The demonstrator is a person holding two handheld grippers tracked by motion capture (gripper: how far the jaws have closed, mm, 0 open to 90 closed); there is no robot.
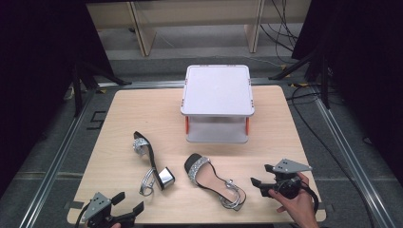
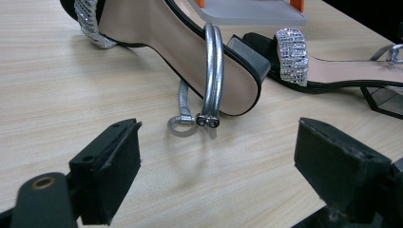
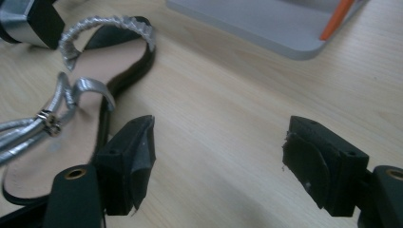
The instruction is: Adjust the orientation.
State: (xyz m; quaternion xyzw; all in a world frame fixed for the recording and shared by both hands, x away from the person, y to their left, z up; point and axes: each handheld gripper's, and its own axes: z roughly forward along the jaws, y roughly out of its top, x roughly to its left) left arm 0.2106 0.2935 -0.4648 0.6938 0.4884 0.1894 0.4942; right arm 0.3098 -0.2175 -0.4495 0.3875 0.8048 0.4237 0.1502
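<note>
Wood surface point(image 1: 119, 118) holds two shoes below a grey shelf point(image 1: 217, 90). Left shoe point(image 1: 151, 161) lies tipped; right shoe point(image 1: 214, 180) sits flat. Left hand-held gripper point(image 2: 216, 156) is spread, facing the silver strap point(image 2: 212, 71). Right hand-held gripper point(image 3: 218, 161) is spread beside the right shoe's strap point(image 3: 71, 90). Shoes look light, straps floppy; grab the stiff sole.

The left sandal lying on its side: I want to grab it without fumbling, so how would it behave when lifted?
The left sandal probably stays stiff along its sole. Its thin silver ankle strap looks floppy and would likely dangle. The block heel may make it swing heel-down.
</note>
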